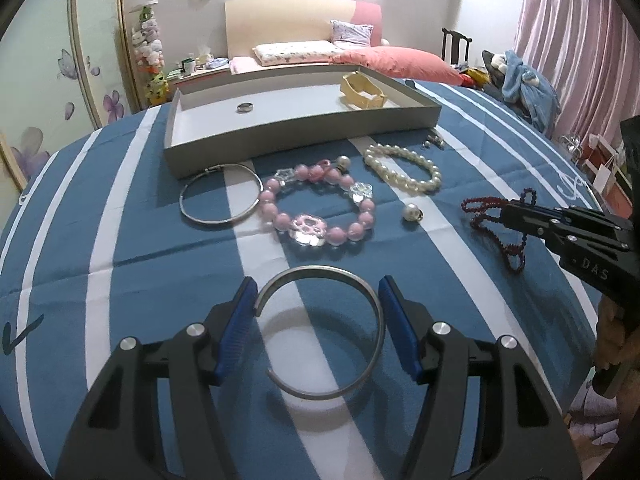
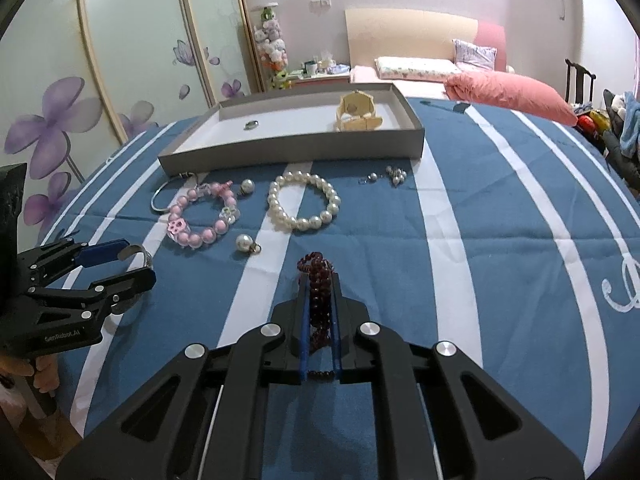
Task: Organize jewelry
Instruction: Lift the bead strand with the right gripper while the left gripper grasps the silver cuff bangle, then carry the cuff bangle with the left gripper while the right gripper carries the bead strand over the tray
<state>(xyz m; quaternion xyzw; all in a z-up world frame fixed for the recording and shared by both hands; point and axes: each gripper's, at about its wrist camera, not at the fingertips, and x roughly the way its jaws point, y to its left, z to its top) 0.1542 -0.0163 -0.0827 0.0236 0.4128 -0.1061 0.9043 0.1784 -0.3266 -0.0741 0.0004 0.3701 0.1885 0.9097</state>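
Closest to us, our left tool [image 1: 318, 312] has its two blue fingers [image 1: 236, 328] spread wide, one on each side of a silver cuff bangle [image 1: 320, 332]. The right finger touches the bangle's rim. We cannot tell if the left finger touches it, and the bangle casts a shadow on the striped blue and white cloth [image 1: 120, 240] just under it.

Our right tool [image 2: 320, 280] is squeezed tight on a dark red bead bracelet [image 2: 318, 280] — the beads poke out past the tips and run back between the fingers. In the left view the red loops hang from the tool down to the cloth.

A bit further on sits a loose pearl charm [image 2: 245, 242]. Behind it lie three bracelets in a row: a thin silver bangle [image 1: 220, 198], a pink bead bracelet [image 1: 316, 208] with clear flower pieces, and a white pearl bracelet [image 2: 304, 202]. The thin bangle and the pink one touch. A second pearl charm [image 2: 247, 186] sits by the pink beads, and some small silver bits [image 2: 394, 174] lie off to the right.

Farthest back is a flat grey tray [image 2: 288, 152]. Inside it we see a small ring [image 2: 252, 124] on the left and a cream chunky bracelet [image 2: 358, 112] on the right — well apart.
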